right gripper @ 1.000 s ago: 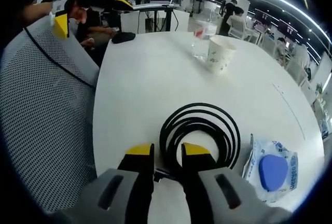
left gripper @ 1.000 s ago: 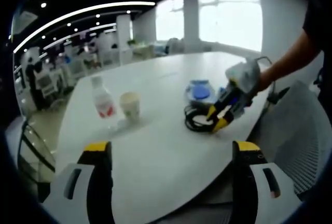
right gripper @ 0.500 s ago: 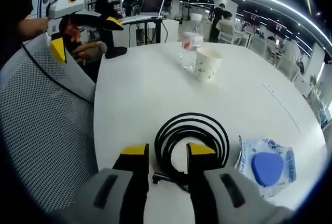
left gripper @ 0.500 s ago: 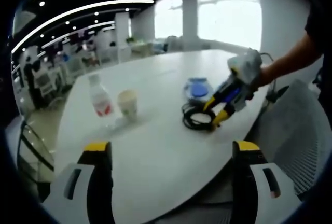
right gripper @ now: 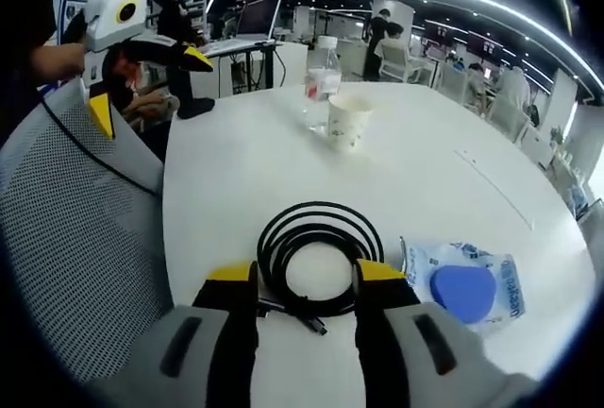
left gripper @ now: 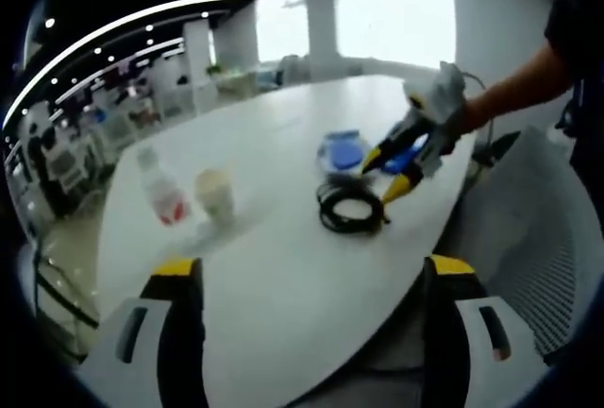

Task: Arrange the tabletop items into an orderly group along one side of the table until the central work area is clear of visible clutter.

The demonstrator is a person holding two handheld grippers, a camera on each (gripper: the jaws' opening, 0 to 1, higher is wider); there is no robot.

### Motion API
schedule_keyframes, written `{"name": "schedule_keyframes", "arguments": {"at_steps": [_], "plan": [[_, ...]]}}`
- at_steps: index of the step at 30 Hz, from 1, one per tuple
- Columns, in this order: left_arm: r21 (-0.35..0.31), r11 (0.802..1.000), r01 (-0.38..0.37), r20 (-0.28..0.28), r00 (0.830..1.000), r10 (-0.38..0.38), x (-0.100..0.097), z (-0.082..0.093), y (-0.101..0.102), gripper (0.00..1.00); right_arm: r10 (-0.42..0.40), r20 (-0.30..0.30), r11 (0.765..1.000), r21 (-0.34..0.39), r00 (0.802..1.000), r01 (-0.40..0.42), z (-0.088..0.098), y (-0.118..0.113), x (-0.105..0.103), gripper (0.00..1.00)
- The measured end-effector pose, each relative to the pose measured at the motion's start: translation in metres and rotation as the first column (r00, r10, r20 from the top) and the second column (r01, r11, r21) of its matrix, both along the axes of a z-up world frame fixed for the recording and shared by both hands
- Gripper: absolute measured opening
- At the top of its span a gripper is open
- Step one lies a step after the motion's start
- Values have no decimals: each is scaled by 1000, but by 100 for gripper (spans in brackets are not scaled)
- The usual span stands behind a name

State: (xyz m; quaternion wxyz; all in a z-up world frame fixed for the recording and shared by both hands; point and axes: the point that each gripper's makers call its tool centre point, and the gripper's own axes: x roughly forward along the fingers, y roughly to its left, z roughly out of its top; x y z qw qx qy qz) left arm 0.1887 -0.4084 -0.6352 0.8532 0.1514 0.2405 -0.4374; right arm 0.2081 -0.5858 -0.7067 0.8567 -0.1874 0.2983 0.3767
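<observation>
Jaws of right gripper point(right gripper: 306, 276) parted, empty, above coiled cable point(right gripper: 319, 257).

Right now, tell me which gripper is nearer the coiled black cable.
Right. The right gripper hangs just over the coiled black cable, jaws open; the left gripper is back at the table's near edge.

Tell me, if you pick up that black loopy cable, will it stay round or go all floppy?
Probably floppy. The black cable is thin and coiled in loose loops lying flat on the white table, so lifted from one side the coil would likely sag and stretch. No tie is visible, so loops may slip apart. It looks light, so the right gripper could probably drag it easily.
</observation>
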Motion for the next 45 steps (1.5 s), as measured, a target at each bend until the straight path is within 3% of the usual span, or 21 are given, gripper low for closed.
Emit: {"name": "schedule_keyframes", "arguments": {"at_steps": [5, 14, 31, 37, 45], "plan": [[-95, 995, -39, -8, 999, 38, 10, 23, -21, 89, -52, 1, 999, 11, 999, 52, 6, -18, 6, 48], [-130, 992, 8, -29, 1000, -11, 14, 33, -61, 89, -159, 37, 987, 21, 987, 158, 19, -63, 22, 60], [-169, 982, 84, -94, 990, -101, 15, 23, -128, 90, -258, 52, 966, -10, 965, 259, 27, -136, 45, 76], [-214, 975, 55, -194, 976, -97, 11, 14, -152, 83, -290, 31, 957, -15, 956, 291, 23, -155, 52, 84], [-240, 969, 53, -249, 962, -115, 3, 3, -179, 82, -325, 18, 946, -10, 946, 325, 21, -173, 60, 86]]}}
